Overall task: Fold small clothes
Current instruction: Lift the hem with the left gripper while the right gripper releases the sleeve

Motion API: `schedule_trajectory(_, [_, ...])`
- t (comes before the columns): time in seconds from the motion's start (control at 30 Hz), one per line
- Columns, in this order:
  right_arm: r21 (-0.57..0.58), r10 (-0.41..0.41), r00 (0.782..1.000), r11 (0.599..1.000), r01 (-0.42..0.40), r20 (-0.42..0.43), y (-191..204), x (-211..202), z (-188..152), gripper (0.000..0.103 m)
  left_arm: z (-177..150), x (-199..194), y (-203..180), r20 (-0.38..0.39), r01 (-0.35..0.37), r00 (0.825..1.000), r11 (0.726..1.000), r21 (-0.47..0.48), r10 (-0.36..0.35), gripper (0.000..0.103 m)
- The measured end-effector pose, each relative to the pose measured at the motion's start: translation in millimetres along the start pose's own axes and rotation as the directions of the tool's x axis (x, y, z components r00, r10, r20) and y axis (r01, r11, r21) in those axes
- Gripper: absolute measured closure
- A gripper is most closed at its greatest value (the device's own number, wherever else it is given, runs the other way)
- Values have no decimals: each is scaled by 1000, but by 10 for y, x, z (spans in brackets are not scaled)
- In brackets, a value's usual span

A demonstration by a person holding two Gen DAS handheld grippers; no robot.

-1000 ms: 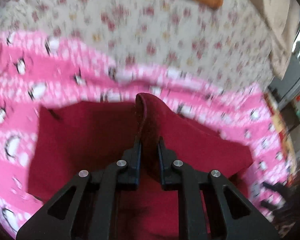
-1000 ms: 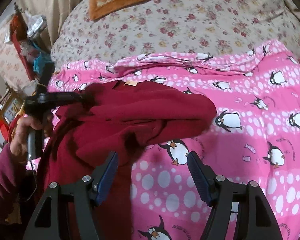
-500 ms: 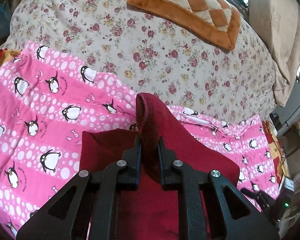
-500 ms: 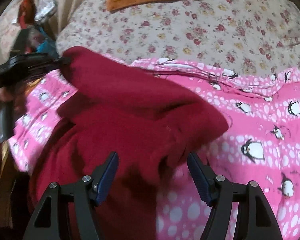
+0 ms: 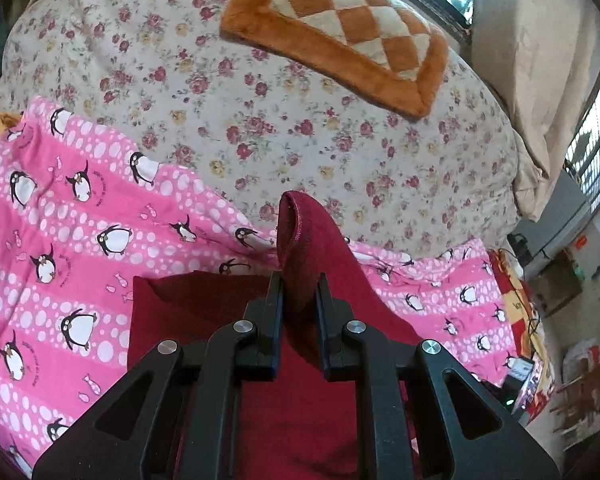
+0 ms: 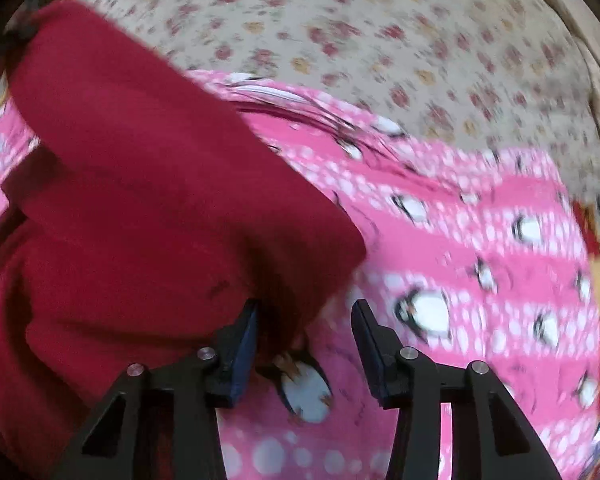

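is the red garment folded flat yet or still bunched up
Bunched up: the red garment hangs in loose heaps, one edge pinched and lifted in the left tongs.

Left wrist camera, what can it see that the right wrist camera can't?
Only the left wrist view shows the orange checkered cushion and the left gripper pinching a fold of the red garment. Only the right wrist view shows the right gripper, its jaws just closing, a corner of the garment between them. Both show the garment, the pink penguin blanket and the floral bedcover.
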State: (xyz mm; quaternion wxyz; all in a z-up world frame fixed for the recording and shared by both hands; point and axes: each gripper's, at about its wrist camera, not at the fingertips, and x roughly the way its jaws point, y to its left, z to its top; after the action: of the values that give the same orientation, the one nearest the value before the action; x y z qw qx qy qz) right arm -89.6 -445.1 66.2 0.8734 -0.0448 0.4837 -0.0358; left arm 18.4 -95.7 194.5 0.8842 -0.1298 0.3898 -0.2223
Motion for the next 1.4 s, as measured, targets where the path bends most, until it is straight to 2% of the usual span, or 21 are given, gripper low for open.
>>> schedule_trajectory(0.03, [39, 17, 1000, 999, -18, 13, -76, -60, -30, 58, 2, -23, -31, 9, -7, 1000, 1000, 6, 7, 90])
schedule_trajectory(0.1, [103, -6, 998, 995, 0, 59, -166, -201, -57, 58, 24, -78, -92, 17, 15, 1000, 1000, 7, -15, 90])
schedule_trajectory(0.17, [151, 55, 992, 986, -71, 113, -223, -330, -57, 57, 49, -127, -148, 25, 27, 999, 1000, 9, -28, 90])
schedule_trajectory(0.2, [153, 117, 985, 979, -136, 127, -198, -375, -38, 54, 69, -161, -197, 32, 31, 999, 999, 16, -32, 90])
schedule_trajectory(0.27, [106, 161, 980, 979, -174, 115, -57, -366, 7, 52, 96, -218, -265, 42, 37, 998, 999, 27, -38, 90])
schedule_trajectory(0.33, [38, 156, 984, 986, -159, 82, 155, -273, 55, 52, 127, -292, -336, 54, 42, 998, 998, 37, -44, 90])
schedule_trajectory(0.4, [-13, 96, 995, 995, -96, 14, 328, -61, 97, 51, 171, -382, -398, 69, 46, 996, 998, 44, -49, 90])
schedule_trajectory(0.43, [-21, 57, 998, 998, -57, -19, 367, 71, 117, 52, 192, -432, -416, 80, 45, 996, 998, 47, -48, 90])
schedule_trajectory(0.53, [-3, 36, 998, 999, -36, -46, 314, 193, 82, 52, 264, -573, -413, 111, 35, 993, 998, 51, -41, 90])
schedule_trajectory(0.6, [30, 27, 1000, 999, -27, 7, 175, 31, 29, 52, 262, -597, -352, 117, 23, 993, 999, 49, -28, 90])
schedule_trajectory(0.67, [51, -24, 997, 999, 20, 70, 49, -178, -29, 50, 202, -550, -224, 108, 8, 994, 999, 32, -11, 90])
schedule_trajectory(0.7, [60, -36, 994, 998, 30, 108, -26, -309, -76, 48, 128, -493, -127, 94, 0, 996, 1000, 19, -2, 90])
schedule_trajectory(0.77, [60, -51, 991, 997, 44, 120, -100, -399, -157, 34, -80, -289, 92, 45, -42, 998, 999, -7, 43, 90])
schedule_trajectory(0.87, [59, 54, 997, 997, -57, 51, -115, -354, -341, 34, -430, 102, 462, -52, -134, 990, 990, -43, 131, 90])
schedule_trajectory(0.93, [78, 116, 993, 990, -117, 15, -154, -363, -461, 34, -612, 283, 658, -110, -156, 983, 985, -75, 147, 90])
schedule_trajectory(1.0, [110, 149, 988, 982, -153, 38, -230, -455, -498, 34, -763, 392, 813, -144, -186, 975, 978, -95, 171, 90])
schedule_trajectory(1.13, [227, 264, 958, 932, -283, 111, -433, -519, -344, 32, -864, 384, 851, -144, -183, 975, 977, -107, 167, 90])
schedule_trajectory(1.27, [312, 310, 949, 898, -311, 54, -463, -45, -20, 32, -845, 360, 745, -133, -184, 976, 980, -77, 173, 90])
schedule_trajectory(1.4, [429, 442, 897, 816, -387, -31, -381, 652, 128, 34, -827, 397, 696, -137, -184, 975, 981, -56, 175, 90])
